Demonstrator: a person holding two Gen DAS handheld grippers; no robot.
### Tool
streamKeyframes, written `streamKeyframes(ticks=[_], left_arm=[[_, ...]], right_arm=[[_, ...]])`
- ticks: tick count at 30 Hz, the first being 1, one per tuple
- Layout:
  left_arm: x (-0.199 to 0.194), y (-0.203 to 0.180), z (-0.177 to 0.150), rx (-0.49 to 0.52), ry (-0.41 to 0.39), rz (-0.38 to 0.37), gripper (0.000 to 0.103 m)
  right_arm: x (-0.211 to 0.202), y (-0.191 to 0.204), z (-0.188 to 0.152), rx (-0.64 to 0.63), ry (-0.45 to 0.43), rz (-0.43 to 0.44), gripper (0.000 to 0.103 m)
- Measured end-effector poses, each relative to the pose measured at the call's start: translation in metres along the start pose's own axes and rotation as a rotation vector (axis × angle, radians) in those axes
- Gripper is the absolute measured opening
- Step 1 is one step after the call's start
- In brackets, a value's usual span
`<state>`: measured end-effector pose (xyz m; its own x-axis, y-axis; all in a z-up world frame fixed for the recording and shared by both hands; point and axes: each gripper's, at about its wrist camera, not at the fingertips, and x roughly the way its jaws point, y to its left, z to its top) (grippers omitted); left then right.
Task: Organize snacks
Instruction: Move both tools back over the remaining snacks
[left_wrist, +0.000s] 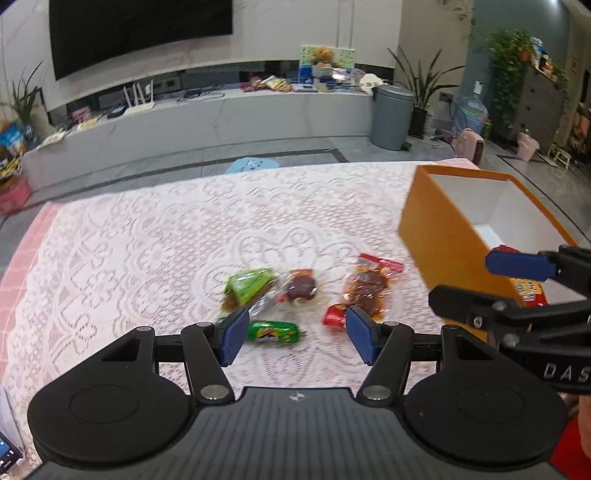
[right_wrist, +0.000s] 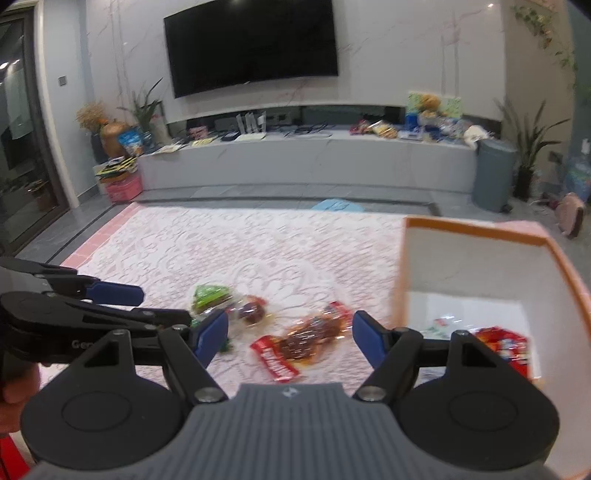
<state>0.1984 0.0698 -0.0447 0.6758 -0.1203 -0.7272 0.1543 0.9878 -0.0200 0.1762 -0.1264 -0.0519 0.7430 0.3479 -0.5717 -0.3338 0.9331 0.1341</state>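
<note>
We held both pairs of fingers spread with nothing between the blue pads. Our left gripper (left_wrist: 295, 334) hung over the lace tablecloth (left_wrist: 147, 240), its left pad (left_wrist: 233, 336) just above a green snack packet (left_wrist: 272, 332) and its right pad (left_wrist: 362, 339) beside the near end of a red-ended brown meat packet (left_wrist: 364, 290). Our right gripper (right_wrist: 290, 338) framed that same meat packet (right_wrist: 306, 341), touching none of it.

Farther out lay a light-green packet (left_wrist: 249, 284) and a clear packet with a dark round snack (left_wrist: 301, 290), the two touching. Right of the pile stood the orange box (left_wrist: 439, 240) with white inner walls; a red snack bag (right_wrist: 504, 345) already lay on its floor.

The right gripper crossed the left camera's right edge before the box, and the left gripper (right_wrist: 114, 293) showed at the left of the right camera.

Beyond the table were a grey bin (left_wrist: 391, 116) and a dark television (right_wrist: 251, 44).
</note>
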Motion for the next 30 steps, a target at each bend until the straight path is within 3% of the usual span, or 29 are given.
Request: streamKeyframes(ticks=[7, 16, 20, 26, 30], left_arm=[[0.023, 0.033, -0.012, -0.06, 0.039, -0.069, 0.071], [0.053, 0.054, -0.021, -0.1, 0.051, -0.082, 0.071], [0.059, 0.059, -0.021, -0.104, 0.037, -0.084, 0.071], [0.067, 0.051, -0.02, -0.032, -0.027, -0.06, 0.076], [0.076, 0.049, -0.024, 0.001, -0.016, -0.033, 0.077]], right_arm=[[0.044, 0.02, -0.006, -0.059, 0.067, -0.019, 0.073], [0.097, 0.016, -0.001, -0.031, 0.149, -0.072, 0.073], [0.112, 0.017, -0.004, -0.037, 0.138, -0.074, 0.073], [0.124, 0.019, -0.012, -0.107, 0.142, -0.08, 0.073], [0.128, 0.018, -0.017, -0.129, 0.149, -0.099, 0.078]])
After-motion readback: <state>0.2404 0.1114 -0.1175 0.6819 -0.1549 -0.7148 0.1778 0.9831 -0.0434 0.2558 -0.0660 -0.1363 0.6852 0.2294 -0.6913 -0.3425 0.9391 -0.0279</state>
